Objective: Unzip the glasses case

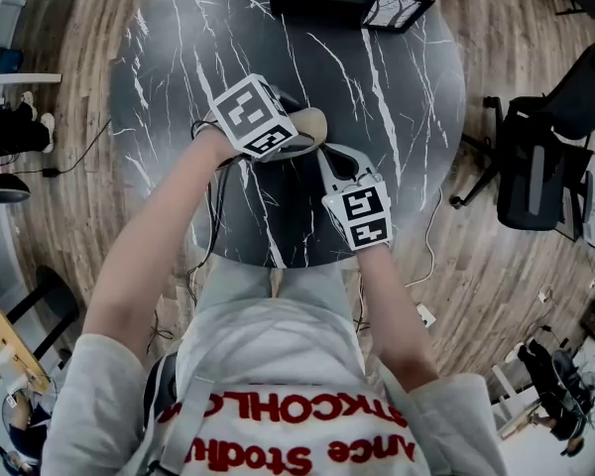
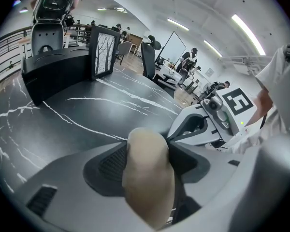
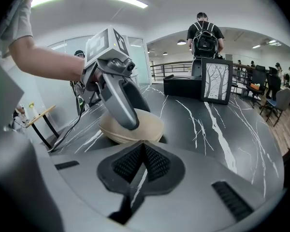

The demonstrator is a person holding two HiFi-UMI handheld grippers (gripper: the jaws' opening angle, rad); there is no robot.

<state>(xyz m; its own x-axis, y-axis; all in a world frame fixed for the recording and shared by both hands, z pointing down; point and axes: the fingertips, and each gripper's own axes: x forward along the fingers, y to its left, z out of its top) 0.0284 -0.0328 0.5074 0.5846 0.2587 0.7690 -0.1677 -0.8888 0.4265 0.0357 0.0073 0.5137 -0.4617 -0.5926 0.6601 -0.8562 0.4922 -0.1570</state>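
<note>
Head view looks down on a round black marble tabletop (image 1: 397,97) veined in white. At its near edge the left gripper (image 2: 148,149) has its fingers (image 2: 111,166) clamped on a beige, oval, soft-shelled glasses case (image 3: 145,124). The case fills the gap between them and lies flat, on or just above the tabletop; I cannot tell which. To its right, the right gripper (image 3: 144,146) points at the case's near rim with its fingers pressed together. Only a hairline slit shows between them, I see nothing held there, and the tips sit just short of the shell. No view shows the zip or its puller clearly, so the unzipping looks not yet begun.

To do this step well, the left clamp should be firm enough that the case cannot swivel. The right fingers need to part slightly, nip the puller tab squarely, then draw it along the seam's curve, not upward. A left finger lying across the seam may block the zip's path and need shifting.
</note>
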